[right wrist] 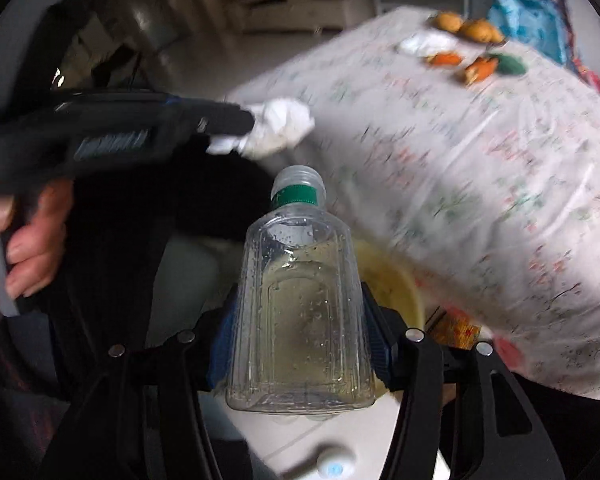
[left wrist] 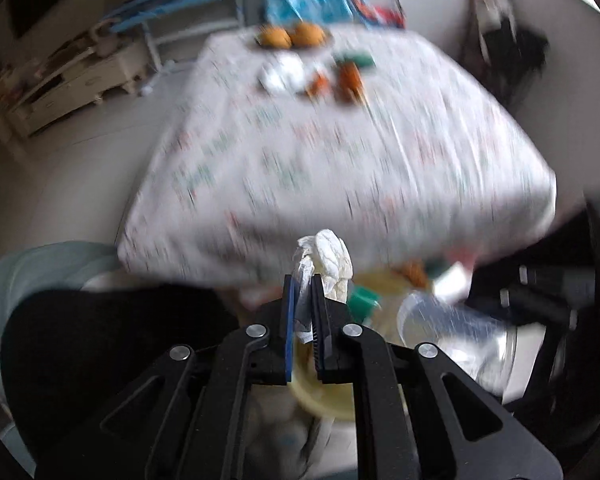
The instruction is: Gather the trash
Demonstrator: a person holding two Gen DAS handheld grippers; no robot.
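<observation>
Right-wrist view, left to right: my left gripper comes in from the upper left, clamped tight on a tissue wad. Centre frame, my right gripper is about half open, pads pressing a clear bottle. Table fills the right, more scraps at its far end.

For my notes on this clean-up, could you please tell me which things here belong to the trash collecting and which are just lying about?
Part of the job:
- crumpled tissue in the left gripper
- plastic bottle in the right gripper
- orange peels on the table

Lying about:
- whole fruit
- TV cabinet
</observation>
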